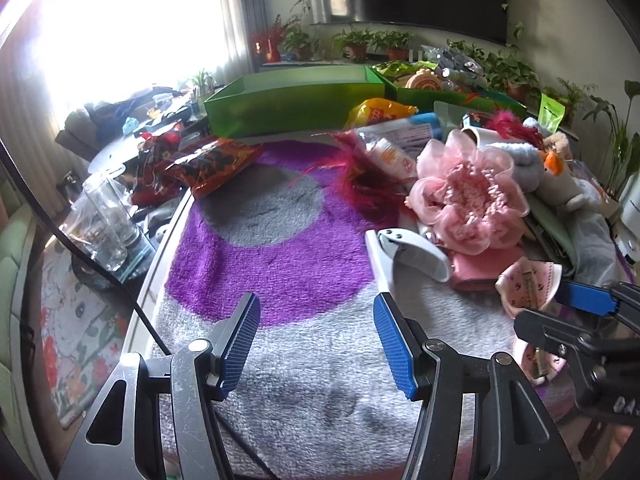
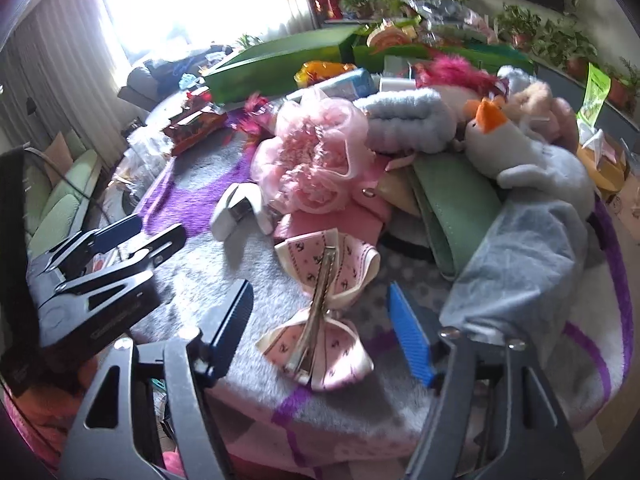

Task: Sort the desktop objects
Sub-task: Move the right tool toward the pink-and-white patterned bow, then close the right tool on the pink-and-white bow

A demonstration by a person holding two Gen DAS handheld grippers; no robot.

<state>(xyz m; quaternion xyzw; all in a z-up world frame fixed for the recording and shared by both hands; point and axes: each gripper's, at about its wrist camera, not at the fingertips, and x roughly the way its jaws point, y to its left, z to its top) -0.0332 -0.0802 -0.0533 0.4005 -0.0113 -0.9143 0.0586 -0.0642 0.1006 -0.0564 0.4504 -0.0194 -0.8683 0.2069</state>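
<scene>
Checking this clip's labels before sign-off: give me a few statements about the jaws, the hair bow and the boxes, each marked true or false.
1. The right gripper has its jaws open around the pink hair bow. True.
2. The left gripper holds the white clip. False: its jaws are open over bare rug, holding nothing.
3. The bow lies clasp side up. True.
4. The long green box is full of toys. False: no contents are visible in it.

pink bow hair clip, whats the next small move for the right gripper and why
Probably close the right gripper on the pink bow hair clip: its open fingers already sit either side of the bow, which lies clip-up on the mat, untouched.
</scene>
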